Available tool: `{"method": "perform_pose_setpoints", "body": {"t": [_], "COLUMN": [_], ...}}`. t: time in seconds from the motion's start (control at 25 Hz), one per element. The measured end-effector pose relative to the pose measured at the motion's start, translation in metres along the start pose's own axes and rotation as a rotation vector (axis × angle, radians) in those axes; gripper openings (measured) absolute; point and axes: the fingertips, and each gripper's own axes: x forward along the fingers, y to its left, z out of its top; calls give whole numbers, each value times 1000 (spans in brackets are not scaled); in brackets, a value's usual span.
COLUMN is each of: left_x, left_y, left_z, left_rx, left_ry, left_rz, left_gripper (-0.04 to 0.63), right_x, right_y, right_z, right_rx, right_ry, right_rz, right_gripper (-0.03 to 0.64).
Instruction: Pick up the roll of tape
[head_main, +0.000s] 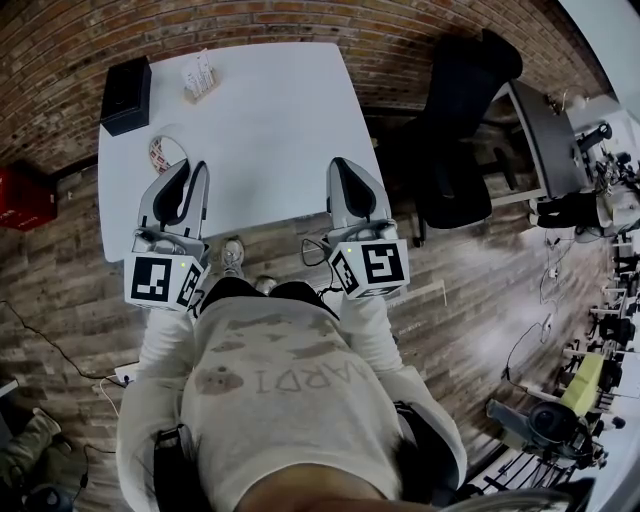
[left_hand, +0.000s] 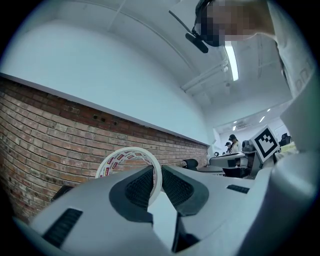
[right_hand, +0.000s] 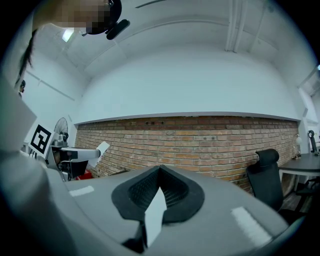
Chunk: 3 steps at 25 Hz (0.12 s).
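At the desk's (head_main: 270, 110) near left part, we see the left gripper's (left_hand: 157, 174) fingers pinching the band of the roll of tape (left_hand: 124, 155). The right gripper's (right_hand: 160, 174) fingers are pressed together on nothing.

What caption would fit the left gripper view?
Left gripper clamped on the wall of the upright tape roll, brick wall behind.

White table (head_main: 270, 130) carries a black box (head_main: 126, 95) and card holder (head_main: 200, 75).
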Motion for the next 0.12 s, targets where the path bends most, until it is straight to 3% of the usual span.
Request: {"method": "perform_pose_setpoints", "body": {"t": [0.12], "left_x": [-2], "left_y": [0], "left_z": [0], "left_rx": [2], "left_ry": [0], "left_rz": [0], "left_gripper": [57], "right_x": [0], "right_y": [1], "right_z": [0], "right_rx": [-1], "right_ry": [0], "right_rz": [3], "right_gripper": [11]}}
